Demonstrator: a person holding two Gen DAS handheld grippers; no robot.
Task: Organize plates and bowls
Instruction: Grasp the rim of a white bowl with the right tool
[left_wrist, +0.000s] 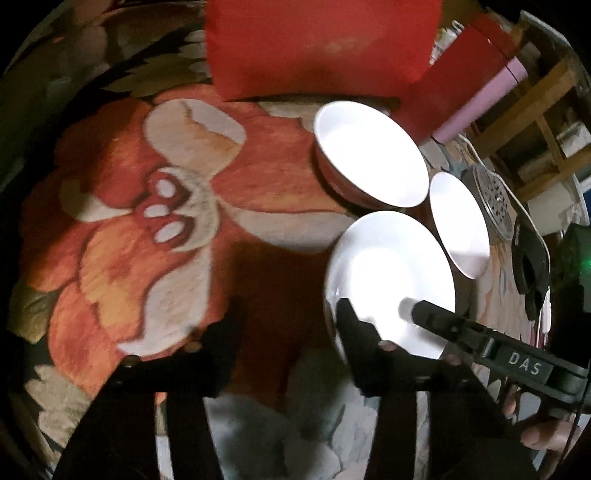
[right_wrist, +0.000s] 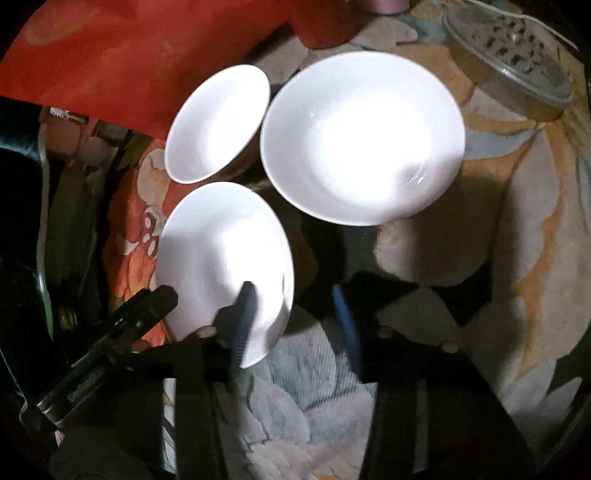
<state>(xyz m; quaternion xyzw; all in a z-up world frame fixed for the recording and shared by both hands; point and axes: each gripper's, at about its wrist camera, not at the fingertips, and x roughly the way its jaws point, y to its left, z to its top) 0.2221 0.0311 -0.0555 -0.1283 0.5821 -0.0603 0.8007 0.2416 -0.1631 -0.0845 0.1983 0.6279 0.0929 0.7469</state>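
Three white dishes lie close together on a floral cloth (left_wrist: 129, 258). Nearest is a shallow plate (left_wrist: 388, 266) (right_wrist: 218, 251). Beyond it stands a deep bowl (left_wrist: 369, 158) (right_wrist: 218, 122), and beside that a wide bowl (left_wrist: 458, 225) (right_wrist: 362, 136). My left gripper (left_wrist: 284, 317) straddles the plate's left rim: one finger lies over the plate, the other stands well clear on the cloth. My right gripper (right_wrist: 291, 290) straddles the opposite rim, one blue pad (right_wrist: 243, 299) over the plate and the other off its edge. Neither pair of pads presses the plate.
A red cloth (left_wrist: 321, 48) lies at the back with a pink box (left_wrist: 480, 99) beside it. A perforated metal dish (right_wrist: 509, 59) sits beyond the wide bowl. Wooden shelving (left_wrist: 546, 122) stands past the table's right edge.
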